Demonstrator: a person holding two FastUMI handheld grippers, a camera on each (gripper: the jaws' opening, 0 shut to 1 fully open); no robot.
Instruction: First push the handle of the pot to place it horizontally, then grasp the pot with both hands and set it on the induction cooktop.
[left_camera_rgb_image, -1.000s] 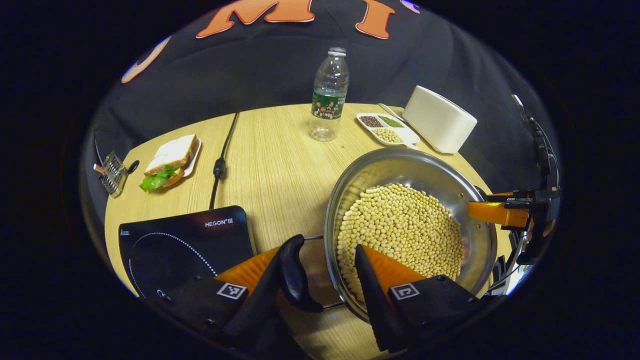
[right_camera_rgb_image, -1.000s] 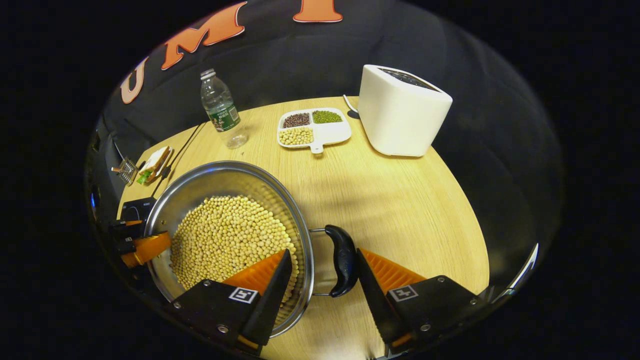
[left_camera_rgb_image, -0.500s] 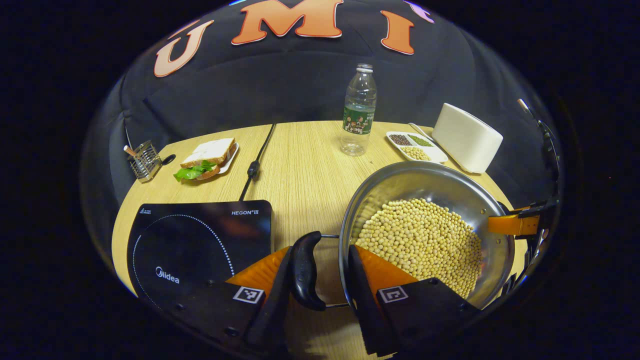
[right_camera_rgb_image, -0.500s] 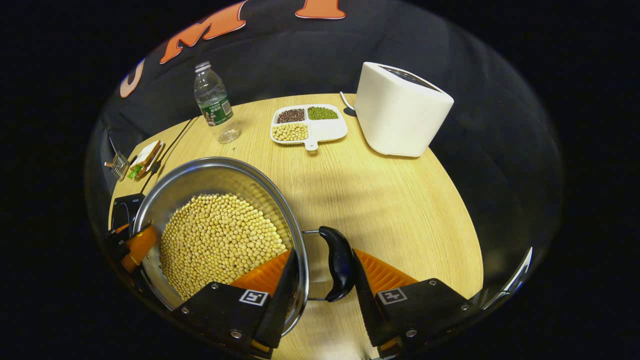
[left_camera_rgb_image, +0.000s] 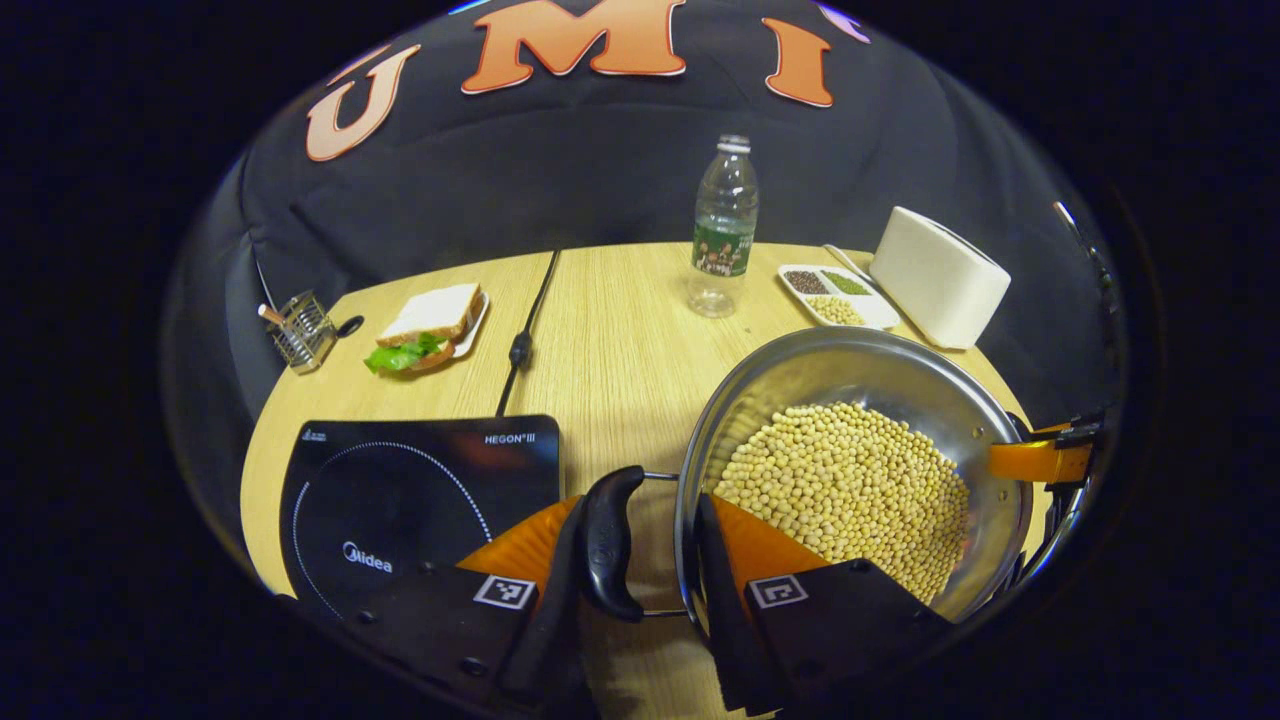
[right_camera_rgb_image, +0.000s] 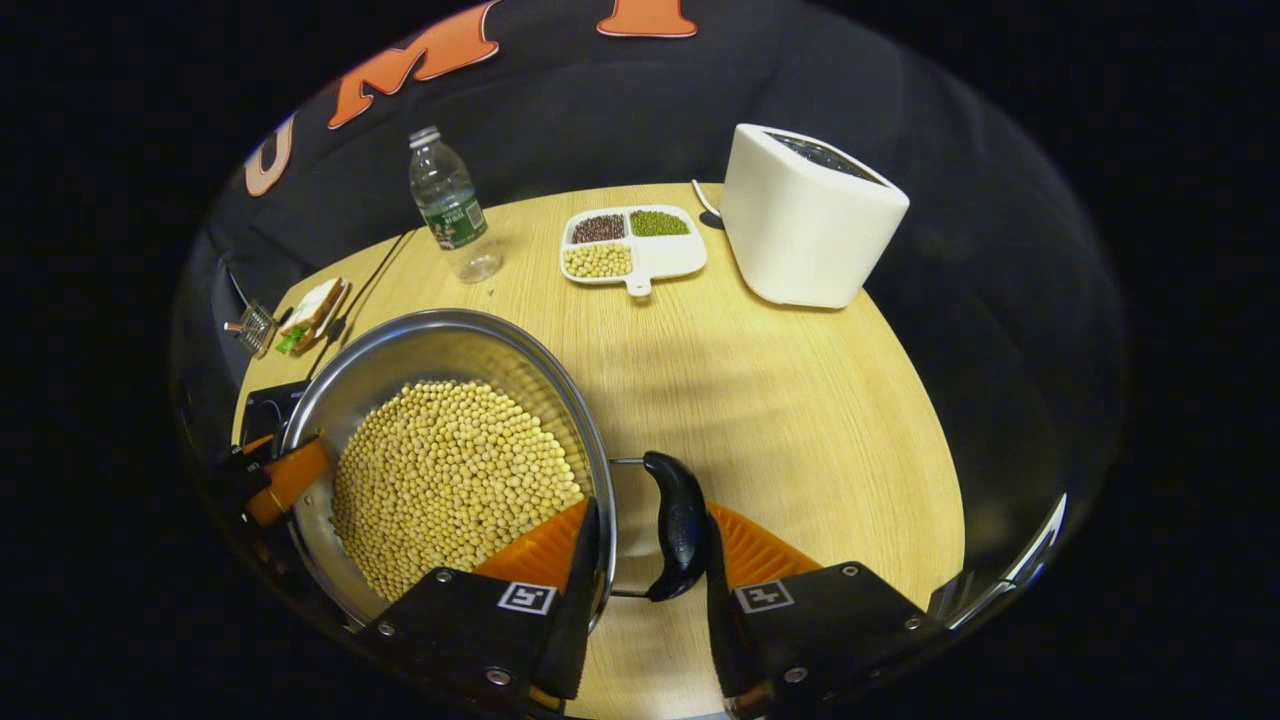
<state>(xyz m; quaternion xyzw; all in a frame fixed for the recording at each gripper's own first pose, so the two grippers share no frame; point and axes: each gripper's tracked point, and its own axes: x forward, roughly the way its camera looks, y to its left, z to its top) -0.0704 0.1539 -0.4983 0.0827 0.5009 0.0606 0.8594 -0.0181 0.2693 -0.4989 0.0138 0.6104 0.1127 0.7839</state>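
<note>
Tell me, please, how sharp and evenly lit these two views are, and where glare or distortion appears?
Left gripper view: sharp; fisheye bends the table edge into a curve; soft sheen on the pot wall and the induction cooktop.
Right gripper view: equally sharp; the white appliance is lit brightest, faint shadows cross the table, and the pot rim glints.

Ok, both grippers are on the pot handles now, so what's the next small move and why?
Probably lift the pot a little, keeping it level, then carry it toward the induction cooktop. The left gripper and right gripper each pinch a side handle with the pot wall, the pot is heaped with beans, and the cooktop lies bare beside it.
</note>
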